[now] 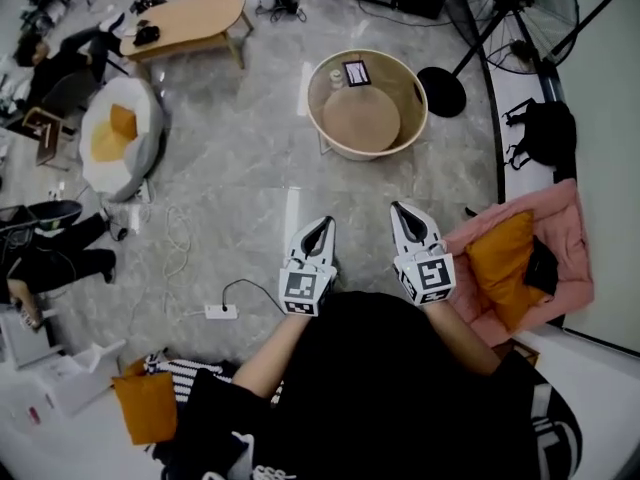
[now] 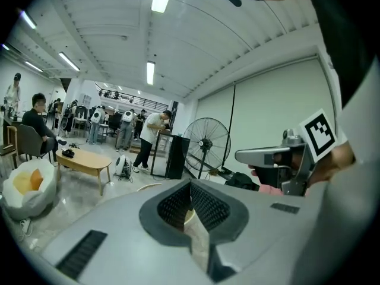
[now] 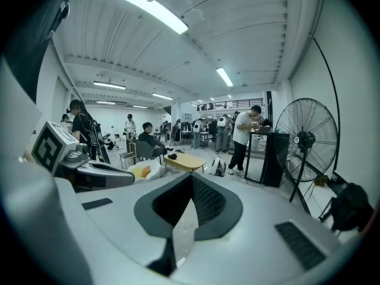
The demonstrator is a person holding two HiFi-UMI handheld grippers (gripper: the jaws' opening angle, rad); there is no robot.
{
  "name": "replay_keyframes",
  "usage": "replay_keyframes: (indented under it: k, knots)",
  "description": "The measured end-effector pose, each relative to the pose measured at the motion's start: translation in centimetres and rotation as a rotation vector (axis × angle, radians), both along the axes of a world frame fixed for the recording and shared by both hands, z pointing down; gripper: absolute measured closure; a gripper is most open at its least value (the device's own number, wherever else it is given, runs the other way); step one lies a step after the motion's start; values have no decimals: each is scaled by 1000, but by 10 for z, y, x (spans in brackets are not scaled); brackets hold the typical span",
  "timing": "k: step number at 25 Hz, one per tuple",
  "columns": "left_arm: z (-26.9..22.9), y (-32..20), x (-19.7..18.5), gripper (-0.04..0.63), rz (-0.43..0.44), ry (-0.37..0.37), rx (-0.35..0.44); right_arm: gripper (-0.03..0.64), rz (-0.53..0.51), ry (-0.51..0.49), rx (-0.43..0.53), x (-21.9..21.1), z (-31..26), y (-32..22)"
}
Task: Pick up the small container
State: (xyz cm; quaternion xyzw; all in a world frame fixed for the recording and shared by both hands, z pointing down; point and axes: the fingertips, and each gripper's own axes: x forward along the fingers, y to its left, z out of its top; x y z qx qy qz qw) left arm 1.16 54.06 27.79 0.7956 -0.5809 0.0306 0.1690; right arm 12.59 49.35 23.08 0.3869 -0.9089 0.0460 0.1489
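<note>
A round beige tub stands on the grey floor ahead of me. Inside it lie a tan round container and a black-and-white marker card. My left gripper and right gripper hover side by side close to my body, well short of the tub, pointing toward it. Both look shut with nothing between the jaws. In the left gripper view the left gripper's pads meet, and the right gripper shows beside it. In the right gripper view the right gripper's pads also meet.
A low wooden table and a white beanbag stand at the far left. A fan's round base sits right of the tub. A pink blanket with an orange cushion lies at my right, a power strip at my left. People stand farther off.
</note>
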Motion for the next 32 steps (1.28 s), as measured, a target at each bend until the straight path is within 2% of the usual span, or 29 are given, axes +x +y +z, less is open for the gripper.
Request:
replay_keyframes:
  k: [5,9,14,18,21,25,32]
  knots:
    - [-6,-39,-62,575,-11,20,25,600,-12,-2,-2,-59,-6,-36]
    - [-5,-62,-97,575,-12,16,29,600,44,12,3,-82,-7,-68]
    - [-2,-87,-127,575,-12,9,39,600,64,11,22,-104,-9,-103]
    - [6,-102,-146,575,-29,26,33,600,40,40,49,-122,-10,-114]
    - [11,-111,-157,575,-45,41,20,600,42,46,25,-125,-3,-118]
    - [22,-130,-167,575,-91,22,-3,600,64,66,-9,-117,14,-136]
    - [21,-177,-170,575,-129,-1,-18,600,45,17,-25,-118,23,-198]
